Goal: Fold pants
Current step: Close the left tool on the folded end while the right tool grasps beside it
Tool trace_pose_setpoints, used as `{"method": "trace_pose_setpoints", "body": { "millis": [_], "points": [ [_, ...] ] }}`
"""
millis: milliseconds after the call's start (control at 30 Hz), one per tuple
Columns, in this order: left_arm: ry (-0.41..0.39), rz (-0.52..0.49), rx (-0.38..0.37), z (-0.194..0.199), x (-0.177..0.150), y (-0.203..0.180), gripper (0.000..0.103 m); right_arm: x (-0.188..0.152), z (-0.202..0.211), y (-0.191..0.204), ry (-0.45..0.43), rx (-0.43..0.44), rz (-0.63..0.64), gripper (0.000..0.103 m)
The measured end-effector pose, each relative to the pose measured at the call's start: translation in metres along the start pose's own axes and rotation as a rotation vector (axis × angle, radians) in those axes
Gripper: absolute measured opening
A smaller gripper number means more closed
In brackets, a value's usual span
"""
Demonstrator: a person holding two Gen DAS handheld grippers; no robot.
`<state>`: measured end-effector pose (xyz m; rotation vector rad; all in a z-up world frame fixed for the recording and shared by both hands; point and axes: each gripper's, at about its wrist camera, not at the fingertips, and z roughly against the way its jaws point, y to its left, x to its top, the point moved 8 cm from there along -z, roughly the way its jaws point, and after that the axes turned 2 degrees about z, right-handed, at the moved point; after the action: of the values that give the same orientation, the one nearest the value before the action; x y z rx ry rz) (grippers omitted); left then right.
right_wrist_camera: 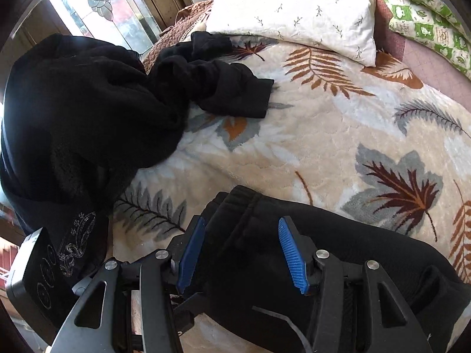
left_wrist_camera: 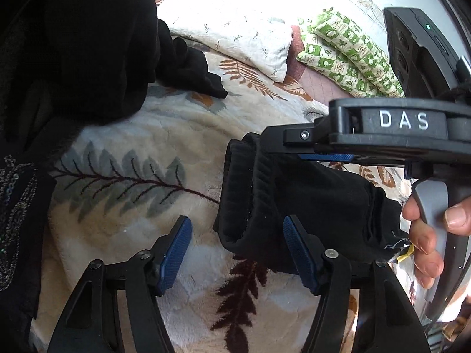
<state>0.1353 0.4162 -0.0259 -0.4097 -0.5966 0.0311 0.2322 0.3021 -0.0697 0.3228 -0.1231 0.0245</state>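
Note:
Black pants lie on a leaf-patterned blanket. Their bulk is heaped at the left with one leg end lying loose toward the pillow. The other leg's ribbed cuff is bunched low in both views. My left gripper is open, its right pad beside the cuff, nothing between the pads. My right gripper is open with the cuff cloth lying between its blue pads. In the left wrist view the right gripper reaches in from the right over the cuff.
A white sprigged pillow lies at the head of the bed, and a green patterned pillow beside it. A window with patterned glass is at the far left. The person's fingers grip the right handle.

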Motion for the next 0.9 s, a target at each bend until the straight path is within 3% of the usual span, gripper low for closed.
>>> {"method": "trace_pose_setpoints", "body": {
  "millis": [100,167,400,567,633,900],
  "points": [
    [-0.010,-0.011,-0.007,-0.007,0.003,0.001,0.052,0.006,-0.010,0.001,0.025,0.012,-0.025,0.054],
    [-0.013,-0.013,-0.016,-0.011,0.002,0.003,0.036,0.008,-0.019,0.001,0.050,0.003,-0.026,0.054],
    [-0.037,-0.004,-0.058,-0.018,0.002,0.006,0.029,0.006,-0.058,0.008,0.134,-0.095,0.016,0.064],
    [-0.033,0.028,-0.123,-0.019,0.005,0.006,0.028,0.004,-0.061,0.016,0.148,-0.237,0.139,0.042],
    [-0.043,0.036,-0.151,-0.017,0.006,0.003,0.028,0.003,-0.054,0.014,0.136,-0.222,0.143,0.036],
    [-0.088,-0.012,-0.183,-0.002,0.005,-0.018,0.028,0.002,-0.008,0.007,0.033,-0.099,0.098,0.034]
  ]
}}
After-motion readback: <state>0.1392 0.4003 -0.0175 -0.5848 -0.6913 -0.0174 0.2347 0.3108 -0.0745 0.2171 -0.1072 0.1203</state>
